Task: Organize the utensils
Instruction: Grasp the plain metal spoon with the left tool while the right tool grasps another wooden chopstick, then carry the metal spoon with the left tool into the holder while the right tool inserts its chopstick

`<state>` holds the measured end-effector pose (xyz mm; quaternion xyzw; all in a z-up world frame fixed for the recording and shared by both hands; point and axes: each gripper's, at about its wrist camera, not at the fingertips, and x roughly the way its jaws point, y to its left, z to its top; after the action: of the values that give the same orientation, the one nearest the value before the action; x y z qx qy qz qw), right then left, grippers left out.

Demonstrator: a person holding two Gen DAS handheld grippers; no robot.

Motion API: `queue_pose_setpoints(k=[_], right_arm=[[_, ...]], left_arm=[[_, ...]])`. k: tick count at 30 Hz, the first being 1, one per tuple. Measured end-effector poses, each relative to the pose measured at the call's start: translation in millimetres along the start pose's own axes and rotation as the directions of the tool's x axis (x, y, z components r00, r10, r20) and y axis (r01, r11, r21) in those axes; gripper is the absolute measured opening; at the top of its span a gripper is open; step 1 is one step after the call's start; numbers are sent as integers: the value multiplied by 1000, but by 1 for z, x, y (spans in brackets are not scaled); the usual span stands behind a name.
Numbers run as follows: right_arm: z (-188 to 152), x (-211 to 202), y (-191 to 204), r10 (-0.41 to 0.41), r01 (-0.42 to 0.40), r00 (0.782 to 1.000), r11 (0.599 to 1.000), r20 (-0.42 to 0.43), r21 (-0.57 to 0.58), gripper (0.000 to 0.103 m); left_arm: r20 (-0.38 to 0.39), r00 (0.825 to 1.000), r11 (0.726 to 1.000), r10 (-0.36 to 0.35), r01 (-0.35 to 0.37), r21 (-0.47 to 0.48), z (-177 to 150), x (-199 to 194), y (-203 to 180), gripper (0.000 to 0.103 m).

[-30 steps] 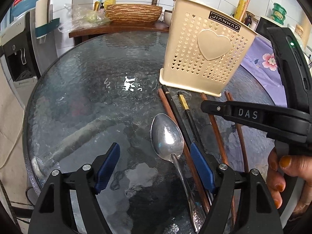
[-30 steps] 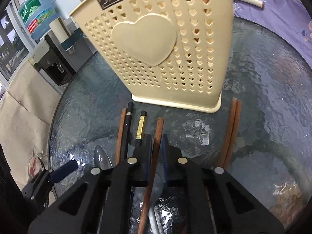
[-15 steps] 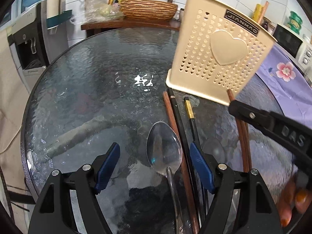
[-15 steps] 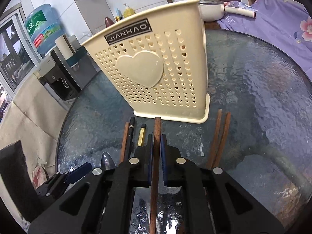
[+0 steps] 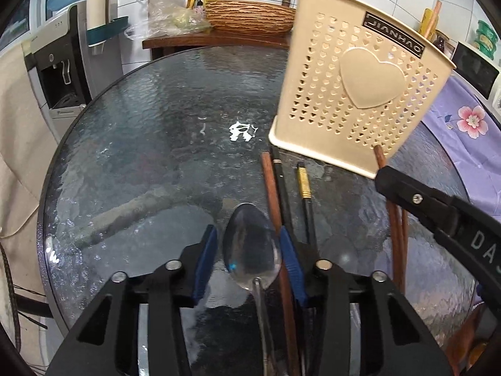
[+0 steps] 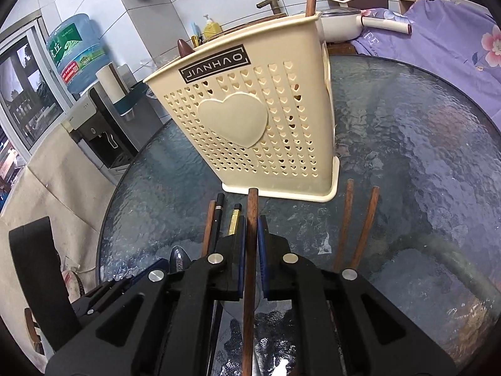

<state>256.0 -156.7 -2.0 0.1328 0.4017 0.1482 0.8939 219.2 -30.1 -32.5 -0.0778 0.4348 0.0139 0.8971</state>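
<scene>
Your right gripper (image 6: 251, 244) pinches a slim dark-brown wooden chopstick (image 6: 250, 250). Your left gripper (image 5: 249, 250), jaws just closing, brackets the shiny metal spoon (image 5: 250, 250); contact unclear.

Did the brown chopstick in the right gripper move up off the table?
Yes. The brown chopstick, pinched in the right gripper, has lifted: its tip now overlaps the base of the cream holder instead of lying short of it.
</scene>
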Motion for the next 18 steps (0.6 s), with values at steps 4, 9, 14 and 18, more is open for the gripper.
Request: queue_pose_setpoints(k=[4,9,14,18], right_arm=[[1,-2,-3,-3,3,1000,1000,5,5,8],[2,-5,-3,-3,3,1000,1000,12,10,8],[2,-9,-3,10,-10,1000,1000,21,12,8],[7,-17,-2,37,-37,999,999,40,8,8]], left_arm=[[-3,1000,1000,-2,2,11,-1,1,-4,36],[-2,1000,999,-24,24,26,1,0,-5,36],[23,998,998,-52,51,40,3,-7,-2,36],[49,995,995,-87,85,50,6,-16,3,36]])
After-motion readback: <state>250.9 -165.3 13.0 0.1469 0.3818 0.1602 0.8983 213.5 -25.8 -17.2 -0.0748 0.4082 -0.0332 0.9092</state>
